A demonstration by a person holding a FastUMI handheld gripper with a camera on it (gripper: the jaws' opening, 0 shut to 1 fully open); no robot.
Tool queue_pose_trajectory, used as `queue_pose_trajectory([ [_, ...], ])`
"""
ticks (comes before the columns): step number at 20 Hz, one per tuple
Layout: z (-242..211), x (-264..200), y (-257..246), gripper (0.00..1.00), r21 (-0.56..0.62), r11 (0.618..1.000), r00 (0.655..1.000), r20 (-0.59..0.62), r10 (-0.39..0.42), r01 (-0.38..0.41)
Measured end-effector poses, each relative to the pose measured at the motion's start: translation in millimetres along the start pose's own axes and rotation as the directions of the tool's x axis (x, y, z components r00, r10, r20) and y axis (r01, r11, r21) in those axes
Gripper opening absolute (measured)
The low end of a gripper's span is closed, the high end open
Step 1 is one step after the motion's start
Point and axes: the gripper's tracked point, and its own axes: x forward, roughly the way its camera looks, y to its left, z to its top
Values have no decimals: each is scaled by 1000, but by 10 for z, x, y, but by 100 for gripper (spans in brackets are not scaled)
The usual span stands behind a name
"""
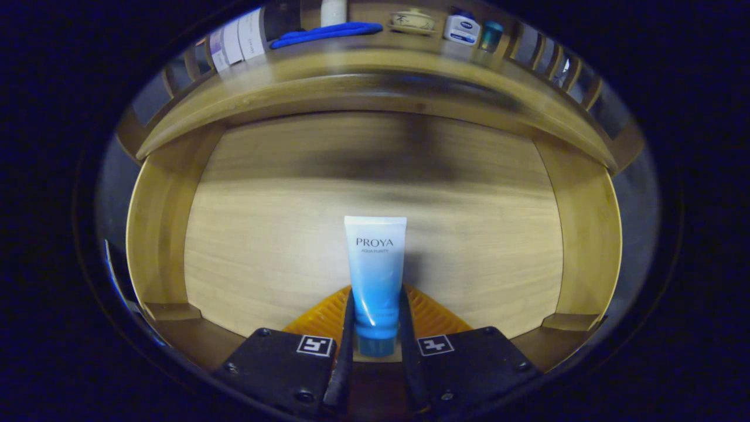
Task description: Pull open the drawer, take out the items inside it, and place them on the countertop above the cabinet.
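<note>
— So, what is the gripper (375, 305) doing with its fingers?

— Both fingers are pressing on the lower part of a blue tube (375, 275), one on each side, so it is clenching the tube. The cap end is sitting down between the fingers, and the flat crimped end is pointing away from them.

— And where is the tube sitting against everything else?

— It is showing in front of the pale wooden floor of the open drawer (469, 234). Whether it is touching that floor or hanging just above it, I cannot tell. The drawer's side walls are curving round on either side of the fingers.

— Anything lying up on the countertop (363, 64)?

— Beyond the drawer, on the wooden top, a blue cloth-like thing (326, 33) is lying flat. Near it a small ceramic dish (412, 21) is standing, then a white and blue jar (462, 29), and just beside that a teal bottle (491, 35). A white labelled container (237, 40) is lying further over, past the blue thing.
</note>
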Motion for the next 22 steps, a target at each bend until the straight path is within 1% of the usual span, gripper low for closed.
queue_pose_trajectory([
  [2,48,-104,-18,39,0,1000,1000,25,18,-18],
  [5,153,-384,-79,39,1,1000,997,70,29,-29],
  [12,542,-1000,-238,39,20,998,982,181,55,-60],
  [16,883,-1353,-335,39,27,999,971,240,22,-29],
  [18,1072,-1440,-359,39,30,999,966,259,6,-14],
  [20,1277,-1484,-338,39,43,999,961,276,-5,-7],
  [22,1467,-1417,-364,39,57,998,959,283,-12,-4],
])
